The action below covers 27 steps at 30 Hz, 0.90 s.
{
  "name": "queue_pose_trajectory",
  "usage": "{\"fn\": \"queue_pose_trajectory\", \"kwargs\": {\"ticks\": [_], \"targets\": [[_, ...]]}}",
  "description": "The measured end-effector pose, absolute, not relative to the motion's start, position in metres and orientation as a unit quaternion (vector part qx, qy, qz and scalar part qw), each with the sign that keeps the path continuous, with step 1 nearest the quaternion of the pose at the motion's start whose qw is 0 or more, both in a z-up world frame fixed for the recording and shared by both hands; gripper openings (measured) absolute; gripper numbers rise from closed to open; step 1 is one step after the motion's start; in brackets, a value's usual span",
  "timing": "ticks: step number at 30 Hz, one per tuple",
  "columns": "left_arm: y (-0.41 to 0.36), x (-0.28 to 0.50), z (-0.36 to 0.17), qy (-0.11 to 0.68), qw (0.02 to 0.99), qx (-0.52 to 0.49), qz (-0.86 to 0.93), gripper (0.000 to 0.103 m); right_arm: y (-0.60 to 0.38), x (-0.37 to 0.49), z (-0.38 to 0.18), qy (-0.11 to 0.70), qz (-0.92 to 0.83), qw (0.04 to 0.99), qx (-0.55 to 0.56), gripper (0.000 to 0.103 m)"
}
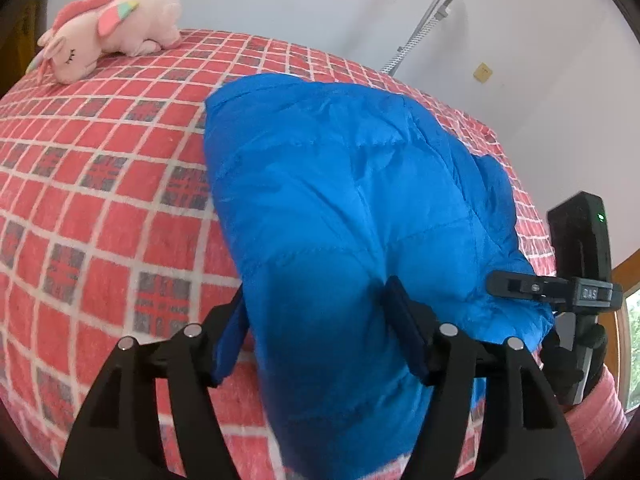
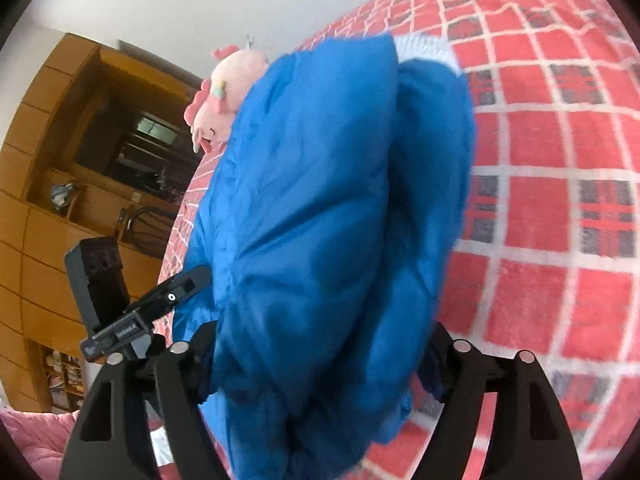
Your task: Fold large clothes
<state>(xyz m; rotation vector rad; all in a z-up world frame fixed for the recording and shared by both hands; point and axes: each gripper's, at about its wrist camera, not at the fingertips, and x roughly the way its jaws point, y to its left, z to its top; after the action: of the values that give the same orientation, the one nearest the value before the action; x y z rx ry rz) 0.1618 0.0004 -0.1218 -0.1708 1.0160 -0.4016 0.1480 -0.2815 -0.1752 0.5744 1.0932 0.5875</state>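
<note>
A puffy blue jacket (image 1: 344, 200) lies folded into a thick bundle on a bed with a red checked blanket (image 1: 100, 208). My left gripper (image 1: 316, 288) straddles the bundle's near end, fingers wide apart, and the padded cloth fills the gap. My right gripper (image 2: 320, 328) straddles the jacket (image 2: 320, 200) from the other side, also spread wide with the blurred cloth bulging between its fingers. Each gripper shows in the other's view: the right gripper (image 1: 520, 286) at the jacket's right edge, the left gripper (image 2: 176, 292) at its left edge.
A pink plush unicorn (image 1: 116, 28) lies at the far end of the bed, also seen as the plush unicorn (image 2: 224, 92) behind the jacket. Wooden shelving (image 2: 60, 160) stands beyond the bed's edge. A metal stand (image 1: 432, 20) leans by the white wall. A pink sleeve (image 1: 596, 412) is nearby.
</note>
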Motion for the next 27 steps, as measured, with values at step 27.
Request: {"fn": "queue_pose_trajectory", "kwargs": {"ticks": [27], "targets": [[0.003, 0.107, -0.105, 0.508, 0.852, -0.021, -0.125, 0.081, -0.283, 0.075, -0.139, 0.519, 0.127, 0.829, 0.164, 0.092]]}}
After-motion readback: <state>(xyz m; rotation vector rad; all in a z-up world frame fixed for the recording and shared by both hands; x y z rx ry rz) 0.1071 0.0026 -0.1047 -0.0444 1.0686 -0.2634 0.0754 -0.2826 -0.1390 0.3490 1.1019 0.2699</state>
